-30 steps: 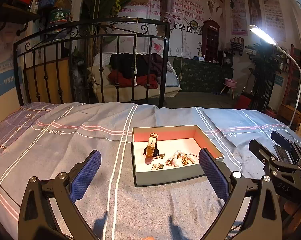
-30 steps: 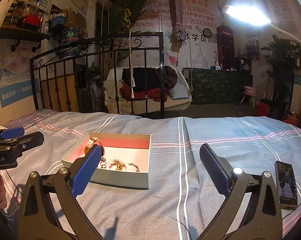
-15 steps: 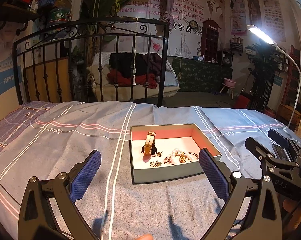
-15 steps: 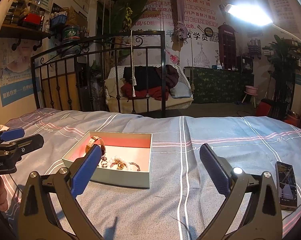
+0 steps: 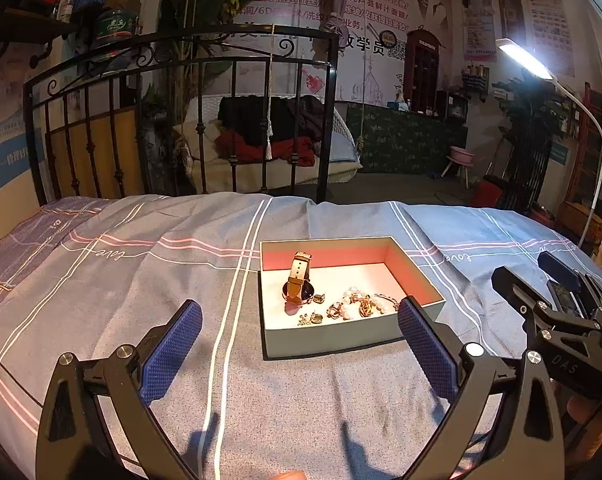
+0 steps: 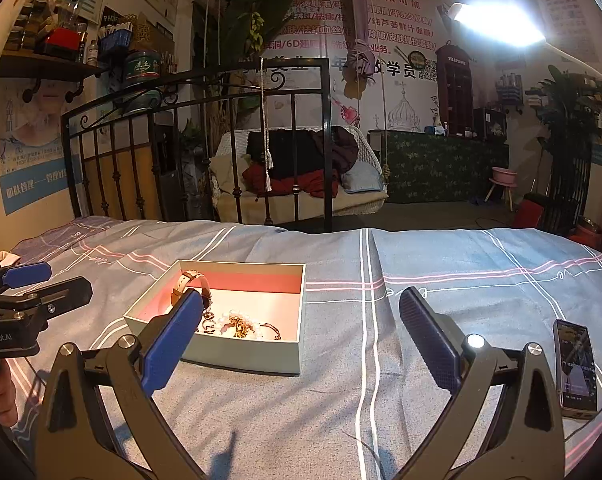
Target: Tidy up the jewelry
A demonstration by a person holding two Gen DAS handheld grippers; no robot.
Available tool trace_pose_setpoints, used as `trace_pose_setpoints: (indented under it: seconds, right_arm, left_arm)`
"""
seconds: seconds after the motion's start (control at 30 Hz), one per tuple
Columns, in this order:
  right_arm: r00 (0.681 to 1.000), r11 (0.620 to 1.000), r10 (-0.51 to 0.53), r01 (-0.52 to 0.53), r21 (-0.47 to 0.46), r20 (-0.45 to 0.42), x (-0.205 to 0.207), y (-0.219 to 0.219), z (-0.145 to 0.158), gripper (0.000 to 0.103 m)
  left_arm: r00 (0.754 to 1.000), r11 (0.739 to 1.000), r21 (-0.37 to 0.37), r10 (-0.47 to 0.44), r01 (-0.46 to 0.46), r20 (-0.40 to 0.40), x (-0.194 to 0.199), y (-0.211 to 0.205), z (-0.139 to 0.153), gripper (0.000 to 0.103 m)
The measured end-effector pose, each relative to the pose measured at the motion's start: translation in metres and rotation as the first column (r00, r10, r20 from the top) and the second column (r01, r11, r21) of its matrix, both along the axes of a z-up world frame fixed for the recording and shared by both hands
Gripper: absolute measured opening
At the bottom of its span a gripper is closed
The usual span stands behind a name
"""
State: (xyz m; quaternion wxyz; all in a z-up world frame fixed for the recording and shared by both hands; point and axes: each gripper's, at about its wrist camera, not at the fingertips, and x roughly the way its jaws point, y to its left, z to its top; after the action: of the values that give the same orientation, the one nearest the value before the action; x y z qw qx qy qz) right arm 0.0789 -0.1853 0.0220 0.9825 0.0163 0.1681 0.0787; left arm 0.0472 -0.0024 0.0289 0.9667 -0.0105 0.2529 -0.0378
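Note:
An open grey box [image 5: 329, 340] with a pink and white inside sits on the bedspread; it also shows in the right wrist view [image 6: 245, 354]. In it stand a tan-strap watch [image 5: 299, 278], a pearl and gold bracelet heap [image 5: 361, 306] and small earrings [image 5: 313, 318]. My left gripper [image 5: 301, 352] is open and empty, just short of the box's near wall. My right gripper [image 6: 301, 344] is open and empty, to the right of the box; its left pad hides part of the watch [image 6: 189, 284].
A phone [image 6: 575, 368] lies on the bedspread at the right. A black iron bed rail [image 5: 181, 120] stands behind the bed. A lit lamp [image 5: 525, 58] hangs over the right side. The striped bedspread [image 5: 141, 264] stretches left of the box.
Both grippers have drifted slightly; the box now sits a little lower and more to the left in the left wrist view. Both grippers stay open and empty.

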Motion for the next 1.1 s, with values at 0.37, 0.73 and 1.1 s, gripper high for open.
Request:
trace_pose_setpoints:
  seconds: [0.37,0.73,1.1]
  right_arm:
    - [1.0,1.0,-0.001,0.001,0.001,-0.003,-0.0013,0.0003,-0.0029,0.097]
    - [1.0,1.0,0.001,-0.001,0.002,-0.008,-0.0015,-0.0001,-0.0046,0.097]
    - [1.0,1.0,0.003,-0.003,0.001,-0.015,-0.0015,0.0008,-0.0093,0.097]
  left_arm:
    - [1.0,0.999,0.033,0.019,-0.02,0.014,-0.0019,-0.0016,0.0009,0.096]
    - [1.0,0.999,0.047,0.021,-0.021,0.003,0.0002,-0.0041,-0.0002,0.096]
    - [1.0,0.999,0.045,0.013,-0.013,-0.001,0.0001,-0.0048,-0.001,0.096]
